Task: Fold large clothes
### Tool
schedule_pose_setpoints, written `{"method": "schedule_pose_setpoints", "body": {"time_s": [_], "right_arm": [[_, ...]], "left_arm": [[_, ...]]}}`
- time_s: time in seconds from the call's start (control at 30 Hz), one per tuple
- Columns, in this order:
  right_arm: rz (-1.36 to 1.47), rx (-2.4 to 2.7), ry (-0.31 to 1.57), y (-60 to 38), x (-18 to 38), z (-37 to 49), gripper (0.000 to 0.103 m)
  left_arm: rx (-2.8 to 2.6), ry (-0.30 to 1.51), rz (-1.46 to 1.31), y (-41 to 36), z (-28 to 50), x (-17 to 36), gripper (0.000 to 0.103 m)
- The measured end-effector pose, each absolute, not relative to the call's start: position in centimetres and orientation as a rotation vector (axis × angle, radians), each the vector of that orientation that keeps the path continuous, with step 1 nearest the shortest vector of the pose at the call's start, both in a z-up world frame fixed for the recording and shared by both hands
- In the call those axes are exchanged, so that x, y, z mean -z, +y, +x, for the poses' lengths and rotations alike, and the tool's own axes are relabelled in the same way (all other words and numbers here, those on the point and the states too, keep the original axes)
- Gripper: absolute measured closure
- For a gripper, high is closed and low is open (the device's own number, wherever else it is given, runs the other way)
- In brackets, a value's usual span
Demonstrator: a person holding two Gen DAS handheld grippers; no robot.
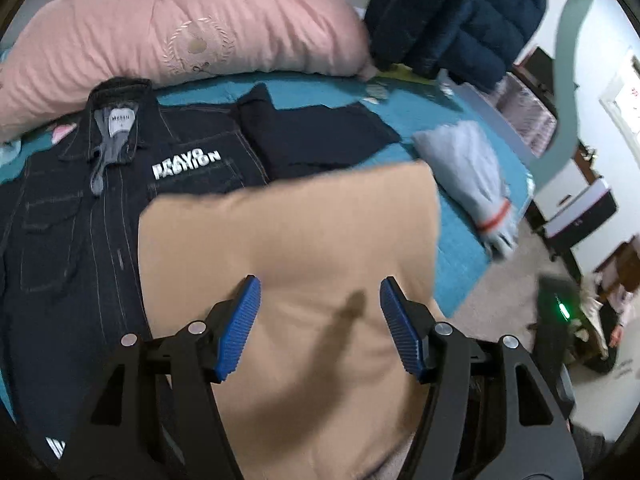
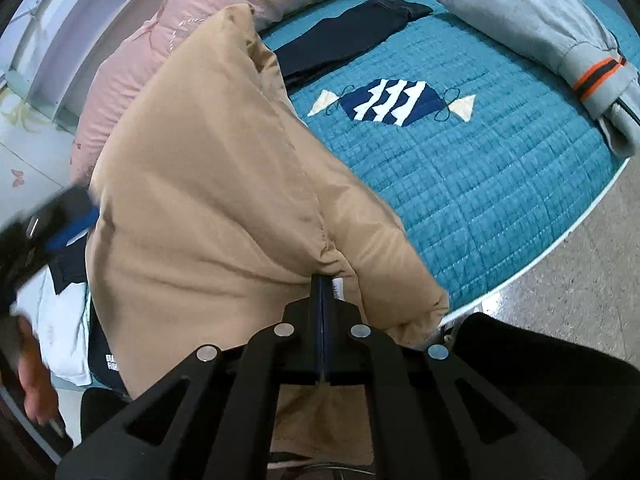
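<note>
A tan padded garment [image 1: 304, 240] hangs bunched above the teal quilted bed [image 1: 456, 240]. My left gripper [image 1: 320, 320] is open, its blue pads either side of the tan fabric without pinching it. My right gripper [image 2: 323, 284] is shut on a seam of the tan garment [image 2: 208, 184] and holds it up over the bed's near edge. The left gripper shows blurred at the left of the right wrist view [image 2: 52, 224].
A dark denim jacket [image 1: 80, 216] lies spread on the bed beside folded dark trousers [image 1: 316, 136]. A grey garment with an orange stripe [image 2: 552, 28] lies at the right edge. A pink duvet [image 1: 160, 32] and navy puffer [image 1: 456, 12] lie behind. The floor [image 2: 580, 288] lies to the right.
</note>
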State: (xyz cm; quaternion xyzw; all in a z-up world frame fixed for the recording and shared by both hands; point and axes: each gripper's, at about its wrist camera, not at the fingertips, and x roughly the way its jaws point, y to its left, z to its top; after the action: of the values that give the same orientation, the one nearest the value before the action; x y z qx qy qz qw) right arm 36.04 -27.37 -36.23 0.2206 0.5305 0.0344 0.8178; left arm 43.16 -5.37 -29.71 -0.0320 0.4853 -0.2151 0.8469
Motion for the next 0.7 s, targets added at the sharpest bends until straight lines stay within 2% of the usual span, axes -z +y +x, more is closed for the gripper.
{"method": "schedule_pose_setpoints", "body": {"time_s": [0.13, 0.43, 0.7], "right_arm": [[0.443, -0.068, 1.115, -27.5, 36.8, 36.4, 0.103], [0.398, -0.067, 1.112, -28.0, 38.1, 37.5, 0.103], [0.394, -0.061, 1.102, -28.2, 38.0, 37.8, 0.103]], "left_arm": [[0.390, 1.049, 0.036, -7.0, 46.4, 31.4, 0.040], [0.336, 1.186, 0.030, -7.5, 50.3, 36.6, 0.041], [0.321, 1.182, 0.036, -7.5, 50.4, 36.8, 0.041]]}}
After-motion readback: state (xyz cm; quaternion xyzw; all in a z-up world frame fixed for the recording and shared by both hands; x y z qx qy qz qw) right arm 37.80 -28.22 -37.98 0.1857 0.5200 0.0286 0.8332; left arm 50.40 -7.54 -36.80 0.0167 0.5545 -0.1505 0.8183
